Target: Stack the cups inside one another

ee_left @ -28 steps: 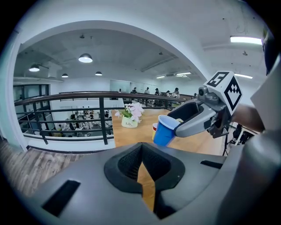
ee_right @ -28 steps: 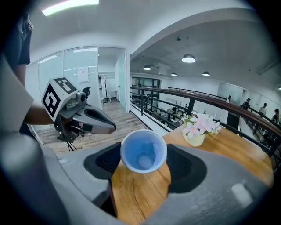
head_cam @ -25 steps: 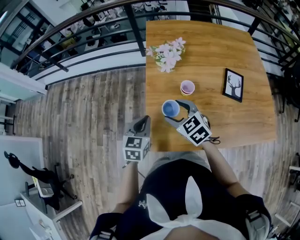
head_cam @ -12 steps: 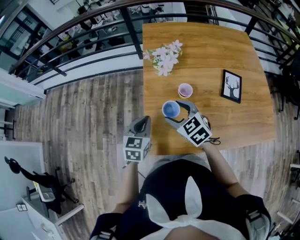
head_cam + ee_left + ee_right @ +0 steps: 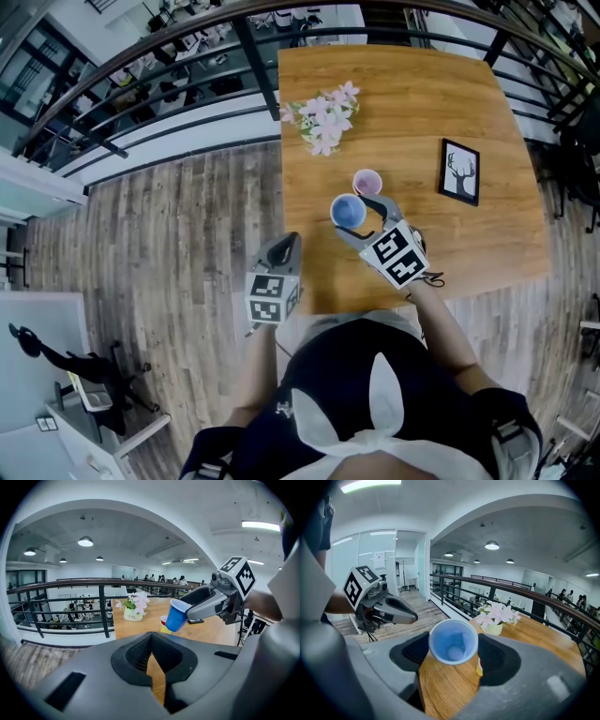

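Observation:
My right gripper (image 5: 361, 220) is shut on a blue cup (image 5: 347, 212), holding it by the sides just above the wooden table (image 5: 469, 253). The cup's mouth faces the camera in the right gripper view (image 5: 453, 641), and it hangs tilted in the left gripper view (image 5: 177, 615). A pink cup nested in a yellow one (image 5: 367, 181) stands on the table just beyond it, apart from it; the same pair (image 5: 163, 624) shows behind the blue cup. My left gripper (image 5: 284, 248) is shut and empty, off the table's left edge over the floor.
A pot of pink flowers (image 5: 323, 114) stands at the table's far left. A black framed deer picture (image 5: 458, 171) lies to the right. A dark railing (image 5: 253, 56) runs behind the table. Wood-plank floor (image 5: 187, 216) lies to the left.
The right gripper has carried the blue cup a little farther across the table, closer to the pink and yellow cups. The left gripper has kept its place in view.

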### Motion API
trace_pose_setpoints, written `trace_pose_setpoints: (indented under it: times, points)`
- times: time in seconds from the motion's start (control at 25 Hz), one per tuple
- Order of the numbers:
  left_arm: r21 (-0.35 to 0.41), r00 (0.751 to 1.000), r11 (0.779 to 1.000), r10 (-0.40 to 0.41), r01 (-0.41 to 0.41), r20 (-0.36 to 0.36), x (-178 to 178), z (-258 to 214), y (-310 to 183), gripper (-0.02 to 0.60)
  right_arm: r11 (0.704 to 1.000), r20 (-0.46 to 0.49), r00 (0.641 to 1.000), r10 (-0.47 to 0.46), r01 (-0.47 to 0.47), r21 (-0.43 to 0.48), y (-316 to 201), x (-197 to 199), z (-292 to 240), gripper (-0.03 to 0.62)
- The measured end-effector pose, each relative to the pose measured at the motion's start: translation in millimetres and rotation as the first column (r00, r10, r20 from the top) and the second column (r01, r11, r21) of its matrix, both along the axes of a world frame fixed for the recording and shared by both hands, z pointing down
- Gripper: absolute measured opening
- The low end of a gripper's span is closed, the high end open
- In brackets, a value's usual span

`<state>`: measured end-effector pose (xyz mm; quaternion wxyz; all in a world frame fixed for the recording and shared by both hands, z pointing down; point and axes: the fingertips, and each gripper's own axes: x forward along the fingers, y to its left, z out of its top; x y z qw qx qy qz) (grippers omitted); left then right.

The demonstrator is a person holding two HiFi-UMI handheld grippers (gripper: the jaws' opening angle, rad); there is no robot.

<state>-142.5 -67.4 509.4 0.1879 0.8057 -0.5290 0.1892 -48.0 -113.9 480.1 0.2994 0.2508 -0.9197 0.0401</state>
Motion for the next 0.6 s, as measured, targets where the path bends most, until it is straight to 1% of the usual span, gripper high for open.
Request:
trace_pose_setpoints:
  times: [0.36,0.6]
  points:
    - [0.023,0.999,0.999,0.047,-0.046,-0.018,13.2,-5.1,-17.8,0.017,0.997,-0.02,0.997,0.073,-0.073,0.016,-25.2,22.8,-2.4,0.322]
    - [0.017,0.998,0.998,0.067,-0.067,-0.021,19.6,-1.8,-25.3,0.017,0.993,-0.029,0.993,0.113,-0.112,0.029,-43.1,37.7,-3.7,0.322]
